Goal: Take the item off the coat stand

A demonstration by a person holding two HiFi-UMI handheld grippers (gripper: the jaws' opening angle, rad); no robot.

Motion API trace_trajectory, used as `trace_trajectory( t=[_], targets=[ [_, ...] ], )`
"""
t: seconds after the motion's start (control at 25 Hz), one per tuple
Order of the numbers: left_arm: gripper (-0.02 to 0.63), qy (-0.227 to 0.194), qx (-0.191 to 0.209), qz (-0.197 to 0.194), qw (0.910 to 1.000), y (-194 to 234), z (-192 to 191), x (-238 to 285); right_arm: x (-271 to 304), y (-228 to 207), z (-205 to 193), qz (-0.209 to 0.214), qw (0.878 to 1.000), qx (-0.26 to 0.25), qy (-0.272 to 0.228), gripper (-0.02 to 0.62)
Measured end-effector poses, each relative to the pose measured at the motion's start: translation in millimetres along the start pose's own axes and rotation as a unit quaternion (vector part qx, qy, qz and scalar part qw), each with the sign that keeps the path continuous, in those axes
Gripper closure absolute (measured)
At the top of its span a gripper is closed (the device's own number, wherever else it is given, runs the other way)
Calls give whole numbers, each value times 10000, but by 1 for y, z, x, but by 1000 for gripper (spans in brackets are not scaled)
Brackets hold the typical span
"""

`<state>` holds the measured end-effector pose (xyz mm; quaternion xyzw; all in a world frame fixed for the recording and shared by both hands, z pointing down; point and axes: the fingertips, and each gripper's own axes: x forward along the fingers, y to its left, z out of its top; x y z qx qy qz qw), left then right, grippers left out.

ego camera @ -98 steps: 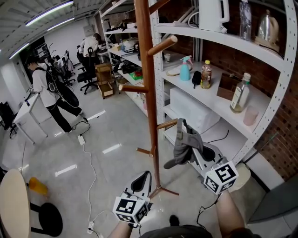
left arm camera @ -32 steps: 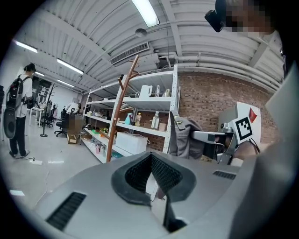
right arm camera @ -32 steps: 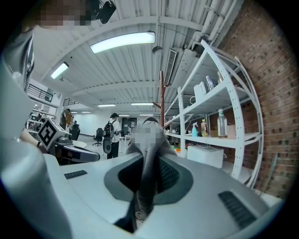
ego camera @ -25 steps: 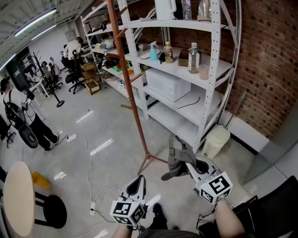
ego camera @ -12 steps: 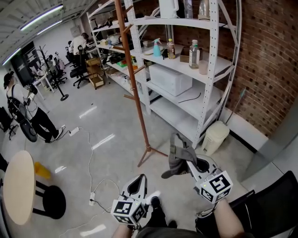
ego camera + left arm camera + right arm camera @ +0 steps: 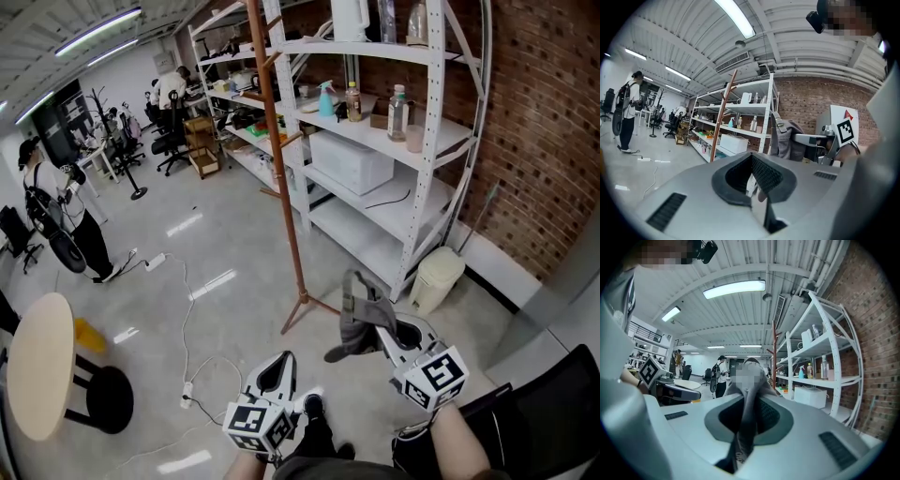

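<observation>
White shelf rack [image 6: 394, 49] along the brick wall is the main storage here: blue spray bottle [image 6: 326, 99] and a few bottles [image 6: 399, 111] on the middle shelf, and a white boxy appliance [image 6: 349, 161] one level below. A cream bin [image 6: 437, 277] sits on the floor at the rack's right end, lid on, so no idea what's in it. The grey cloth item [image 6: 359, 314] is off the coat stand [image 6: 284, 178] and well apart from it, down in the lower middle of the head view. It's pinched between the right gripper's [image 6: 377, 323] nearly closed jaws and stands up past the tips. The left gripper [image 6: 279, 364] has its jaws close together with nothing in them. Can't tell what kind of garment it is, and the stand's top is cut off by the frame.
</observation>
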<state>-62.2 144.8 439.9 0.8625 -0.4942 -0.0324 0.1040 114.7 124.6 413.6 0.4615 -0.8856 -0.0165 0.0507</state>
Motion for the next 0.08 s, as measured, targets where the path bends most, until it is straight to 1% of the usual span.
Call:
trace_trajectory(
  t=[0.08],
  targets=[
    [600,1,-3,1,10000,-3,-2,-2,-5,0,0,-12,10000,-5,-11,566]
  ],
)
